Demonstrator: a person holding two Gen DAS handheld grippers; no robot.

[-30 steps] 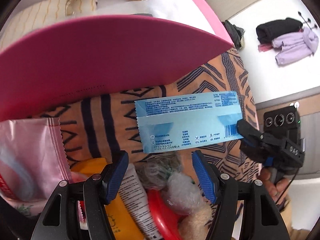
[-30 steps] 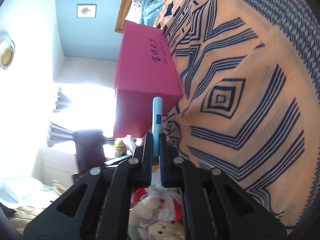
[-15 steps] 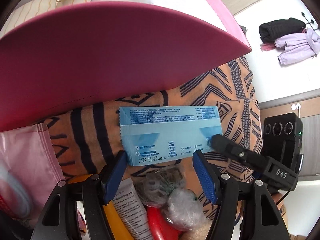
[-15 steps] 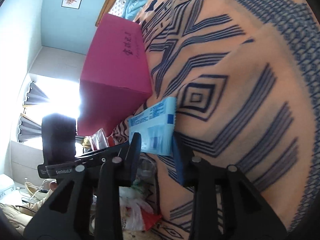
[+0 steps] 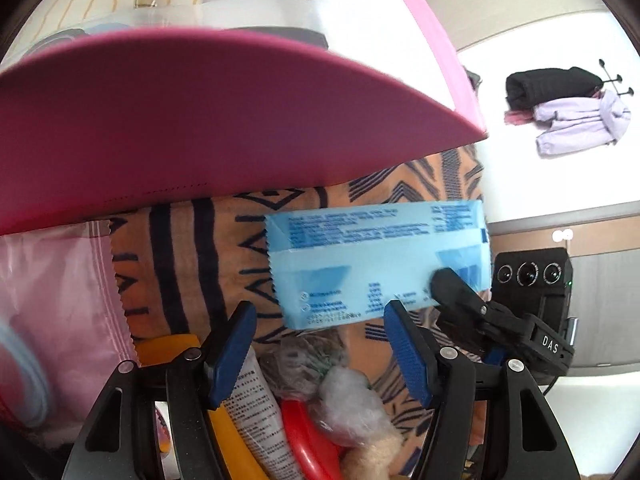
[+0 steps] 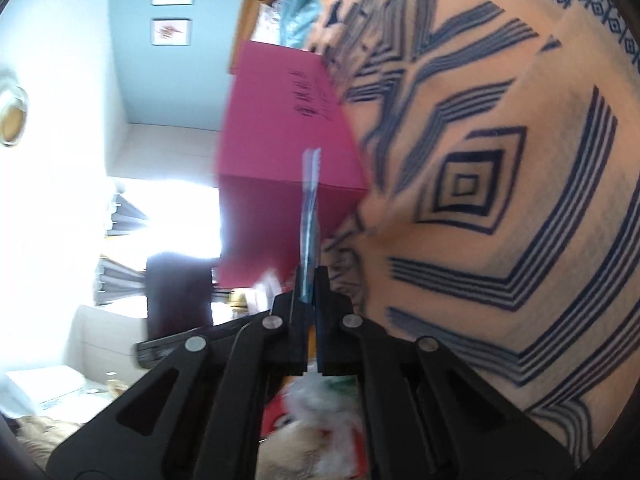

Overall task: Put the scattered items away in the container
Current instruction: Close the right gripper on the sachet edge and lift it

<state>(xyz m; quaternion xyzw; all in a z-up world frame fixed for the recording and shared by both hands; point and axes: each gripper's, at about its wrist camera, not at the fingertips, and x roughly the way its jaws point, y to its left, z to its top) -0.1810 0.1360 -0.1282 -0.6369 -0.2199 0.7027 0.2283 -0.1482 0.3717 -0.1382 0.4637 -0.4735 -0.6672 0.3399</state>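
Pinching flat glossy blue packet [image 5: 376, 268], right claw [image 6: 310, 280] clenched; left claw [image 5: 320, 344] released.

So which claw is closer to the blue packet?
Right. The right claw is clamped on the blue packet; the left claw sits open just below it.

Left wrist camera looks close along its fingers at the pink box [image 5: 224, 120]; the right views it sideways, rolled, from farther off.
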